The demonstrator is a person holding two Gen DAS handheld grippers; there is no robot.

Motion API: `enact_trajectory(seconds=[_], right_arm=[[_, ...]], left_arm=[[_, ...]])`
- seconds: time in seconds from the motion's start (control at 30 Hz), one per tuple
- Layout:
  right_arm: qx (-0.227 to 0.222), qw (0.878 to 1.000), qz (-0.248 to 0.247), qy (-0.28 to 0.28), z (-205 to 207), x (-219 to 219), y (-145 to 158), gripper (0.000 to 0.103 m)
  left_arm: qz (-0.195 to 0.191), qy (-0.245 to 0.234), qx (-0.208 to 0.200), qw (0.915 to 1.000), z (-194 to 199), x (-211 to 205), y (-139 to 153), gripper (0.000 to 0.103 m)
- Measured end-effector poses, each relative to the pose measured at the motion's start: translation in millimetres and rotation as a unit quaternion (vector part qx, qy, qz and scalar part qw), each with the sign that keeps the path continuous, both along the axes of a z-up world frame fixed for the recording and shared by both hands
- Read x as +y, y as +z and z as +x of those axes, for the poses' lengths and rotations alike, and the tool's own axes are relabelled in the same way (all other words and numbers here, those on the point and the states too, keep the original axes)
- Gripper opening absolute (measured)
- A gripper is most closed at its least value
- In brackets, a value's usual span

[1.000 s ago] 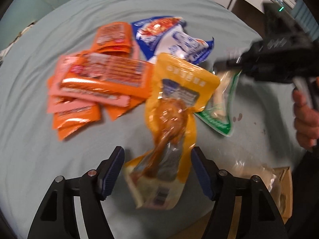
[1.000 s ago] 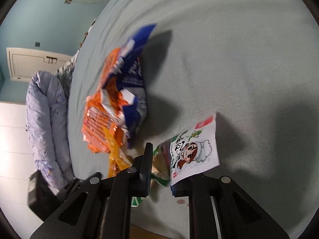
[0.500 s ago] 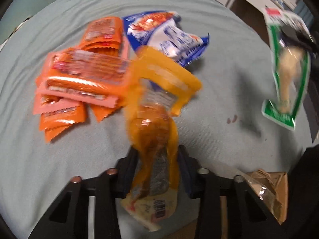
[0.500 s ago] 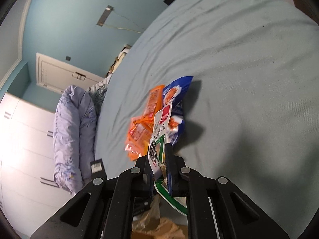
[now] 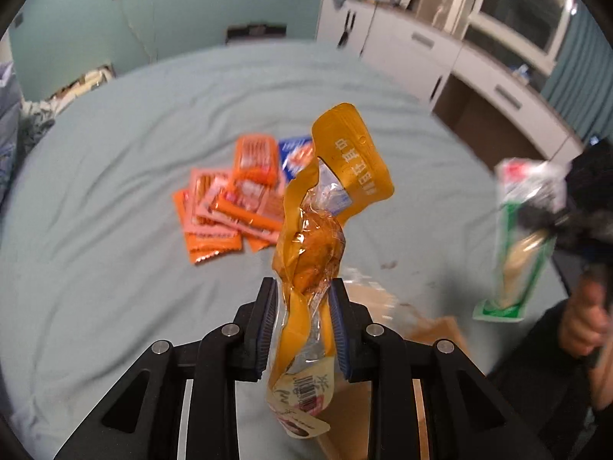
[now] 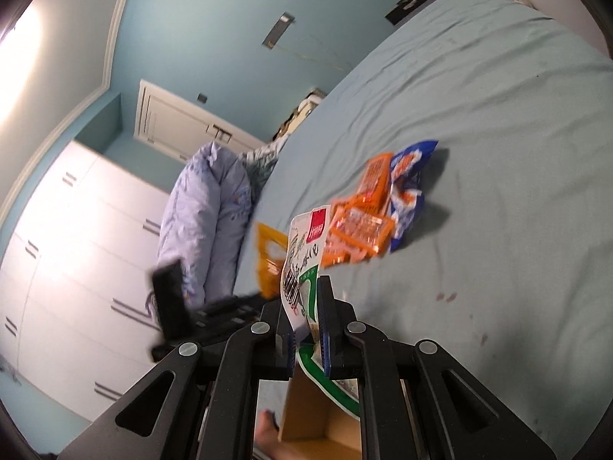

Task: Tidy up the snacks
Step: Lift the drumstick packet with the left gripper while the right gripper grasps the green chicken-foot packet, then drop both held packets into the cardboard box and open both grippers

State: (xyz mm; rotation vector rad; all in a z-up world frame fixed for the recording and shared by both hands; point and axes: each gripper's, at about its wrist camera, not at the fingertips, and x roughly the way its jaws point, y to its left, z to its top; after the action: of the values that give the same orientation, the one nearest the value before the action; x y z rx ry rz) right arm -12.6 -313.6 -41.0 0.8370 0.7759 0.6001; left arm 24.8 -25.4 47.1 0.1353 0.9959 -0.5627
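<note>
Both packets now up off the bed (image 5: 115, 268), where a second ago the yellow packet (image 5: 325, 237) lay flat between wide-open tongs and the green packet (image 6: 302, 287) was only just being pinched at its edge. Left tongs (image 5: 302, 329) clenched on the yellow packet's lower half, its top flopping upward, well clear of the sheet. Right tongs (image 6: 306, 329) clamped tight on the green packet, seen dangling in the left view (image 5: 517, 237). Probably means two snacks picked, ready for dropping into the cardboard box (image 6: 310, 421) just below. Orange packets (image 5: 230, 207) and blue packet (image 5: 295, 153) left heaped on the bed. Left tongs angled steeply downward; right tongs nearer level, rolled sideways, hand (image 5: 586, 322) gripping the handle
</note>
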Motion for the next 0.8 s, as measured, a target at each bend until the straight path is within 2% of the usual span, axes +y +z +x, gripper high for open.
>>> enact_trajectory(seconds=[0.1, 0.2, 0.33, 0.43, 0.5, 0.6, 0.67, 0.7, 0.73, 0.8], right_arm=[[0.0, 1.0, -0.014, 0.01, -9, 2, -6, 0.008], [0.005, 1.0, -0.022, 0.022, -15, 1, -7, 0.008], [0.013, 0.998, -0.06, 0.031, -10, 10, 3, 0.008], [0.016, 0.996, -0.084, 0.024, -2, 12, 8, 0.008], [0.016, 0.996, -0.09, 0.02, 0, 11, 9, 0.008], [0.016, 0.995, -0.096, 0.02, -2, 9, 12, 0.008], [0.014, 0.994, -0.102, 0.023, -11, 18, 21, 0.008], [0.013, 0.994, -0.105, 0.025, -16, 24, 24, 0.008], [0.014, 0.993, -0.11, 0.029, -17, 29, 26, 0.008], [0.016, 0.993, -0.116, 0.033, -15, 36, 27, 0.008]], left_arm=[[-0.041, -0.013, -0.006, 0.9991, -31, 6, 18, 0.026], [-0.044, -0.054, 0.009, 0.9976, -59, -5, 11, 0.027], [-0.016, -0.099, 0.053, 0.9936, -85, -28, -14, 0.027], [0.023, -0.094, 0.1, 0.9903, -86, -41, -43, 0.027], [0.054, -0.096, 0.111, 0.9877, -84, -46, -58, 0.027], [0.077, -0.103, 0.128, 0.9834, -83, -45, -72, 0.045], [0.092, -0.096, 0.108, 0.9852, -85, -43, -73, 0.046], [0.09, -0.089, 0.096, 0.9873, -83, -40, -67, 0.057], [0.081, -0.081, 0.085, 0.9898, -82, -37, -60, 0.073], [0.057, -0.055, 0.059, 0.9951, -77, -26, -47, 0.077]])
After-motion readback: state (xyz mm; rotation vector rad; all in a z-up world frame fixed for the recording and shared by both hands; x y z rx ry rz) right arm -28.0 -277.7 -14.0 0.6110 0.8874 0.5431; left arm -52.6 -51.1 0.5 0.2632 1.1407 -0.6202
